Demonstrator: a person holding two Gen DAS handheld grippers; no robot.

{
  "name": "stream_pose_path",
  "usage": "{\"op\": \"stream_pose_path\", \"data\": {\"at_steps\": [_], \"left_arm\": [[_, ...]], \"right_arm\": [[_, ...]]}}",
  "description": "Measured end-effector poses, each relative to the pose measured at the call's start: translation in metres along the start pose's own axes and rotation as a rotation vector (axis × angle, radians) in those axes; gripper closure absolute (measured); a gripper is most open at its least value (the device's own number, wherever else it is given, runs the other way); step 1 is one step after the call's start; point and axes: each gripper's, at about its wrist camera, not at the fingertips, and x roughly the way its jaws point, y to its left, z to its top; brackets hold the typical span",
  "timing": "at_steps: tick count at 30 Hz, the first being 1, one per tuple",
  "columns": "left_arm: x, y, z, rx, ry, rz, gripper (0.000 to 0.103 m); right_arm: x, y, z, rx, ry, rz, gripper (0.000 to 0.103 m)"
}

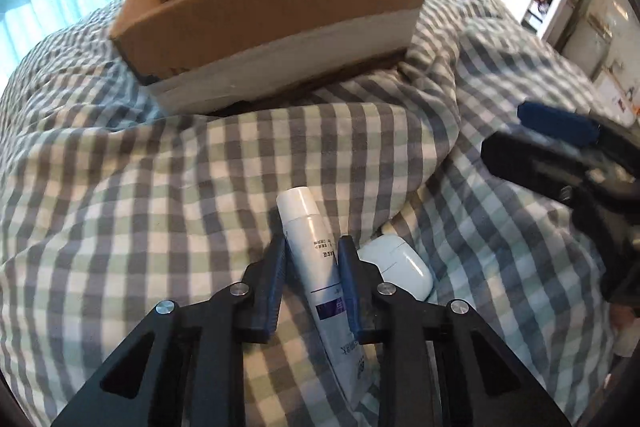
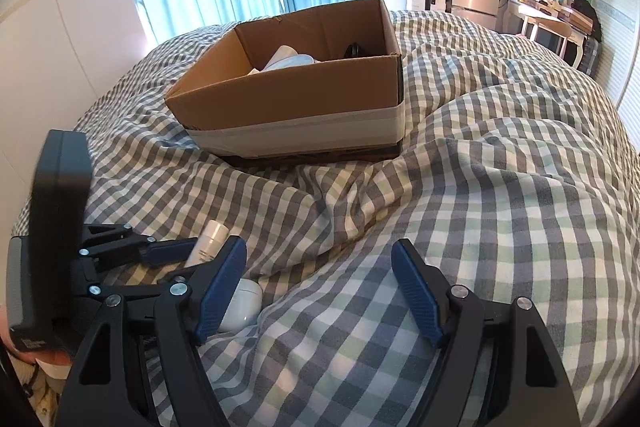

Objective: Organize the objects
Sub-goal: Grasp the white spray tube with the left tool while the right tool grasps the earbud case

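White tube (image 1: 310,251) lay on the checked duvet (image 1: 160,207), near side, pinched between the pads of the left gripper (image 1: 312,259); cap pointing toward the far cardboard box (image 1: 276,7). Just right of it, a white earbud case (image 1: 400,265), touching the fabric. Right gripper (image 2: 320,291) hovered with jaws spread, holding nothing. Pick-up step, apparently. Next: lift the tube clear, carry it over the box rim, release among the items already inside.
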Motion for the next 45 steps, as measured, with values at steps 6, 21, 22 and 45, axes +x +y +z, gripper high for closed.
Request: {"op": "stream_pose_path", "data": {"at_steps": [6, 21, 22, 45], "left_arm": [[-0.042, 0.025, 0.000, -0.051, -0.083, -0.001, 0.077], [-0.078, 0.061, 0.003, -0.100, -0.180, 0.070, 0.078], [-0.077, 0.061, 0.003, -0.101, -0.178, 0.070, 0.078], [-0.069, 0.071, -0.005, -0.146, -0.169, 0.049, 0.078]], "right_arm": [[0.009, 0.014, 0.000, -0.051, 0.042, 0.002, 0.028], [0.063, 0.072, -0.021, -0.238, 0.268, 0.035, 0.026], [0.064, 0.073, -0.022, -0.246, 0.272, 0.032, 0.026], [0.038, 0.079, -0.033, -0.325, 0.197, 0.045, 0.050]]}}
